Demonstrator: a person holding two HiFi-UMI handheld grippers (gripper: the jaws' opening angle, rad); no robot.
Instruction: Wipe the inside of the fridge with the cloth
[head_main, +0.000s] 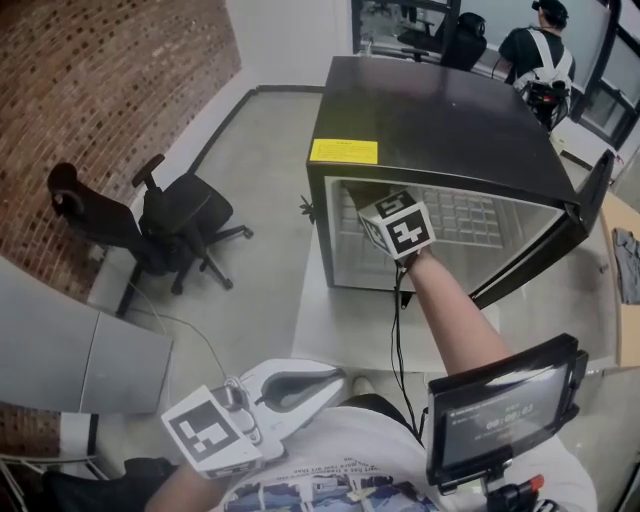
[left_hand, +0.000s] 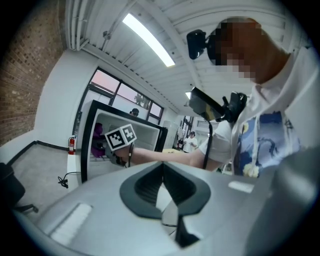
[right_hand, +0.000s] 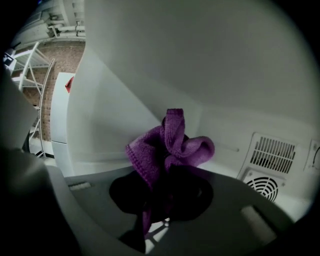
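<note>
Concrete-floor office, little black fridge (head_main: 430, 110) open. Right gripper (right_hand: 162, 197) is inside, clamped on the purple cloth (right_hand: 170, 145) near the back wall. Left gripper (left_hand: 162, 190) hangs closed, empty. Wiping looks underway, probably plenty left.

Fridge (head_main: 430, 120): 1
Purple cloth (right_hand: 170, 142): 1
Grippers: 2 (left gripper (left_hand: 162, 172), right gripper (right_hand: 162, 182))
Office chair (head_main: 170, 225), left of fridge: 1
Yellow label (head_main: 343, 151): 1
Screen (head_main: 505, 405): 1

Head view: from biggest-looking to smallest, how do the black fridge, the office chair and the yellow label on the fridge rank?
1. fridge, largest by far
2. office chair, though it stands lower, farther from the camera
3. yellow label, smallest
</note>
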